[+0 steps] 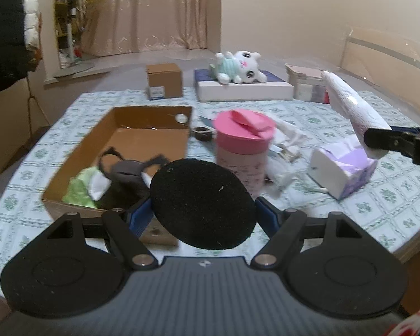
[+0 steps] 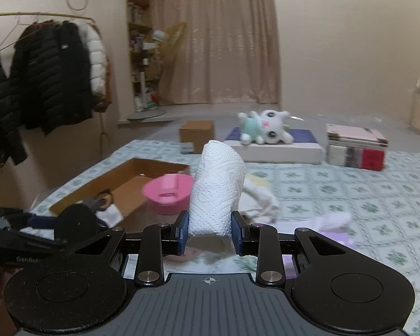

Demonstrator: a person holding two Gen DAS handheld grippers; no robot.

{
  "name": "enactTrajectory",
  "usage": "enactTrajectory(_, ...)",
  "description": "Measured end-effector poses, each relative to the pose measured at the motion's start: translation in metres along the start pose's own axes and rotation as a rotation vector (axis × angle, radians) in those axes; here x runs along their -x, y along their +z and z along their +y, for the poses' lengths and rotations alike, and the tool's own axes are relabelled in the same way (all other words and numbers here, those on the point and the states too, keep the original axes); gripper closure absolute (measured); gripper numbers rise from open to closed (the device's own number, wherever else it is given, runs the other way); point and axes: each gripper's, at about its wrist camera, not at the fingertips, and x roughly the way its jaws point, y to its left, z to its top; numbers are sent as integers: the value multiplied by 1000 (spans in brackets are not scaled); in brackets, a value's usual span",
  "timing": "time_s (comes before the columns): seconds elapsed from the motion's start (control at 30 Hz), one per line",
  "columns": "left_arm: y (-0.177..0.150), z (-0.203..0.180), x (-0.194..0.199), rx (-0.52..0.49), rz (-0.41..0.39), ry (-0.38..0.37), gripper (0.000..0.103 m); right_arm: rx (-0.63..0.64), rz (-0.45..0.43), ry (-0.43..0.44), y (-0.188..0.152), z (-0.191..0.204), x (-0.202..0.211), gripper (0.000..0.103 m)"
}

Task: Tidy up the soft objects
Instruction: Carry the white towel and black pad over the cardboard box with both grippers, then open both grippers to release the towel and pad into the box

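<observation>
Paper towel roll [image 2: 217,190] sits clamped in the right gripper [image 2: 210,231] jaws; the left gripper [image 1: 203,214] jaws clamp a black round pad [image 1: 203,204] beside the cardboard box [image 1: 142,140].

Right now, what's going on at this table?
A person is sorting soft items with two handheld grippers. The left gripper is clamped on a black round pad, near the open cardboard box that already holds some fabric items. The right gripper grips a roll of paper towel above the tablecloth.
</observation>
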Motion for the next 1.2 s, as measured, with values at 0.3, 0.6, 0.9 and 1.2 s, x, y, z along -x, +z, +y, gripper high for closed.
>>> enactTrajectory(0.3, 8, 60, 2, -4, 8, 51, 27, 83, 15, 113, 8, 47, -28, 71)
enactTrajectory(0.6, 12, 113, -8, 17, 31, 39, 27, 131, 66, 225, 3, 99, -76, 71)
enactTrajectory(0.9, 21, 150, -33, -6, 58, 50, 27, 121, 174, 292, -10, 137, -151, 71)
enactTrajectory(1.2, 30, 168, -69, -44, 90, 18, 26, 125, 253, 251, -17, 146, -220, 71)
